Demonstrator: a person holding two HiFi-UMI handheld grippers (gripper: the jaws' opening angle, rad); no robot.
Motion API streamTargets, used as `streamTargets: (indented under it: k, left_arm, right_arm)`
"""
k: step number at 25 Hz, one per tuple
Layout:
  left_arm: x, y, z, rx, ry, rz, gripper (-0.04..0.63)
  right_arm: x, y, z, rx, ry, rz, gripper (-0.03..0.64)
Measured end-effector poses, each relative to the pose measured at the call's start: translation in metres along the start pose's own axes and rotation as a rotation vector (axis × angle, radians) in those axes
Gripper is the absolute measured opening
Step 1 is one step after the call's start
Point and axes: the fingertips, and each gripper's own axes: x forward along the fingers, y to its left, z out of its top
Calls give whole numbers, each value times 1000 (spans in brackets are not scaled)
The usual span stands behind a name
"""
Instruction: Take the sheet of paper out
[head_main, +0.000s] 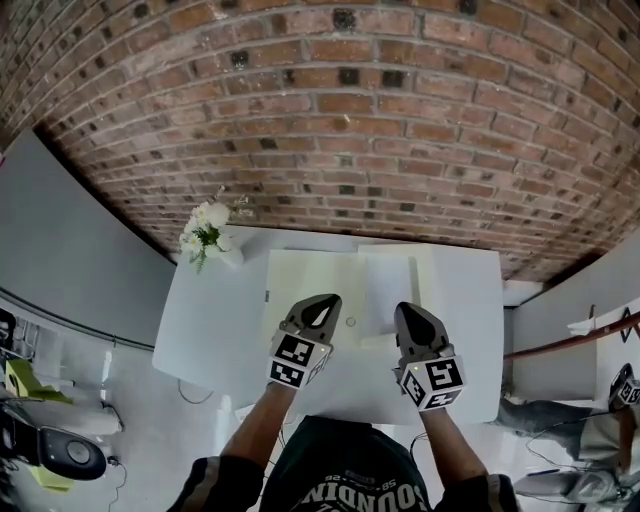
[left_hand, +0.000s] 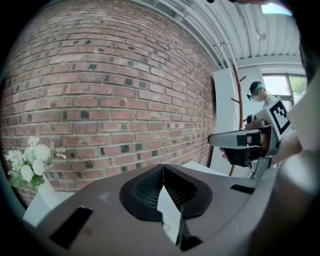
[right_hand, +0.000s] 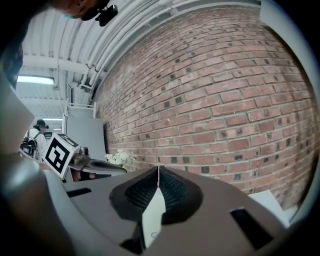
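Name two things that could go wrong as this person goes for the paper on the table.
Both the left tongs and right tongs are shut; pushed in like that, they might shove or crease the white sheet instead of gripping it. The sheet lies flat on a cream backing, so a pinch could lift both layers.

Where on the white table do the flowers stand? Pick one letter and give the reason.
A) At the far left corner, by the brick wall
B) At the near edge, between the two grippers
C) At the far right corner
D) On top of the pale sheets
A: in the head view the flowers stand at the far left corner of the table, next to the brick wall and to the left of the pale sheets.
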Motion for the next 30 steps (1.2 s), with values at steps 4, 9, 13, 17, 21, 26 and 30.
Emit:
streamTargets:
  k: [4, 9, 13, 17, 21, 26, 30]
  left_arm:
    - [5, 5, 0, -2, 0, -5, 11]
    - [4, 1, 2, 6, -36, -13, 11]
    - [9, -2, 0, 2, -33, -26, 11]
    - [10, -4, 0, 6, -48, -28, 11]
    - [16, -5, -3, -4, -45, -31, 11]
    - [29, -1, -15, -20, -18, -31, 11]
    - [46, 7, -33, -41, 15, -26, 11]
  right_arm:
    - [4, 4, -1, -11, 4, 0, 69]
    - [1, 3, -3, -14, 8, -14, 69]
    - [0, 3, -6, -15, 11, -20, 70]
    - [-2, 4, -12, -20, 27, -17, 70]
    - [1, 1, -14, -28, 37, -11, 69]
    - [6, -7, -19, -43, 55, -12, 70]
    - [11, -17, -26, -40, 68, -25, 70]
